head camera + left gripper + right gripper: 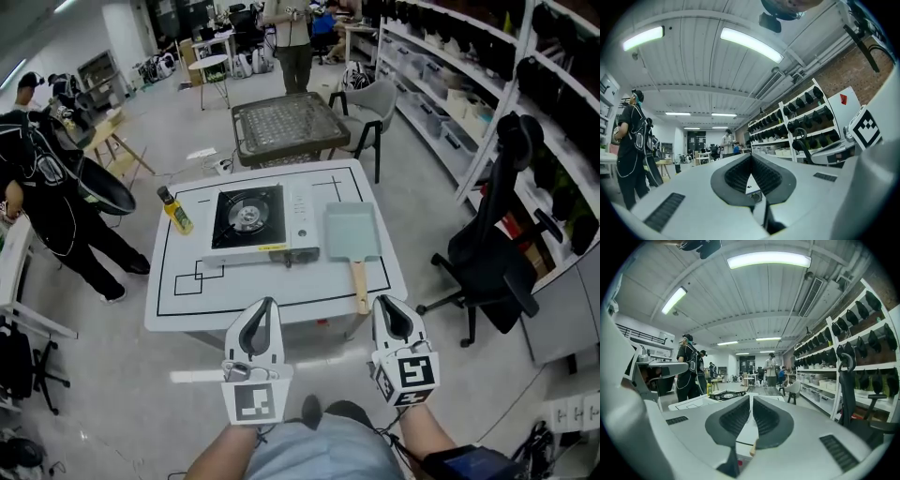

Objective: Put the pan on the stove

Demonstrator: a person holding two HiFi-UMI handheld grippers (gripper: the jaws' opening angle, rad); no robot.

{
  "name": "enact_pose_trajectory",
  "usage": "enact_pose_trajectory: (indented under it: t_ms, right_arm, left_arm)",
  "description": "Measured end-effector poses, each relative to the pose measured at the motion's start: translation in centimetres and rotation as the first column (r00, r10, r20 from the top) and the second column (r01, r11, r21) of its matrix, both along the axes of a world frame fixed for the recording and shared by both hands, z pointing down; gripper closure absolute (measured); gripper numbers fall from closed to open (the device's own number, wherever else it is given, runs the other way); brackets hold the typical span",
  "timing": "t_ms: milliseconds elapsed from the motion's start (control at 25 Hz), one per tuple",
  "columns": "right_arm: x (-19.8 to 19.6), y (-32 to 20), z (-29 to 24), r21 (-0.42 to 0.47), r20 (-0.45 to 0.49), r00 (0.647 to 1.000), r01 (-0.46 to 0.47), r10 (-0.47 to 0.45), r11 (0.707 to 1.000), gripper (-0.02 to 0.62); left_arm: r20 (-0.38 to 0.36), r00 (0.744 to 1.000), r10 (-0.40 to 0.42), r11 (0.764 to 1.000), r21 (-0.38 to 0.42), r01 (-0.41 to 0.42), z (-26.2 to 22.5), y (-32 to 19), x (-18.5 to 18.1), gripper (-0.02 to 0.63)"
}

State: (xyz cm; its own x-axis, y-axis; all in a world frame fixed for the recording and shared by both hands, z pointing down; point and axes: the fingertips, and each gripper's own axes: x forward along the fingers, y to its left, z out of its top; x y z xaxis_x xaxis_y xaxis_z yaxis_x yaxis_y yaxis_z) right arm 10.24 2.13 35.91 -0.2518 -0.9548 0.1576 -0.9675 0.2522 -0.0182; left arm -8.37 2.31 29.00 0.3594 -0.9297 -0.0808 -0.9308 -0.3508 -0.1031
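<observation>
A pale blue rectangular pan (352, 231) with a wooden handle (360, 284) lies flat on the white table (178, 309), just right of the portable gas stove (251, 223). The handle points toward the near edge. Both grippers hover in front of that edge, apart from everything on the table. My left gripper (265, 306) is shut and empty, short of the table's near middle. Also shut and empty, my right gripper (389, 303) sits just right of the handle's end. In the right gripper view the stove (725, 394) lies ahead to the left of the closed jaws (751, 398).
A yellow bottle (175, 211) stands left of the stove. Behind the table are a wire-mesh crate (286, 127) and a grey chair (372, 101). A black office chair (492, 248) and shelves (469, 66) line the right. A person in black (42, 192) stands at the left.
</observation>
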Motion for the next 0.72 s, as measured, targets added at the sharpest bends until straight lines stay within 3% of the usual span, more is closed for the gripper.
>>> enact_pose_trajectory:
  t_ms: [200,480,600,720]
  right_arm:
    - [1.1,-2.1,-0.6,0.025,-0.004,1.0,-0.02,0.02,0.999,0.545]
    - [2.6,-5.7,1.5,-0.016,0.011,1.0,-0.006,0.006,1.0,0.545]
    - [2.9,-7.7,3.3,-0.064,0.059,0.998,0.04,-0.036,0.997,0.543]
    - [3.4,-9.1,6.1,-0.145,0.168,0.983,0.097,-0.072,0.985,0.543]
  left_arm:
    - [-0.004,1.0,0.017,1.0,0.007,-0.017,0.2,-2.3,0.8,0.589]
    - [0.009,1.0,0.009,1.0,-0.019,-0.009,1.4,-6.1,2.4,0.589]
    - [0.03,1.0,0.001,0.999,-0.047,0.001,2.5,-8.3,3.2,0.589]
    - [0.044,0.999,-0.009,0.994,-0.108,0.014,4.8,-10.5,4.0,0.589]
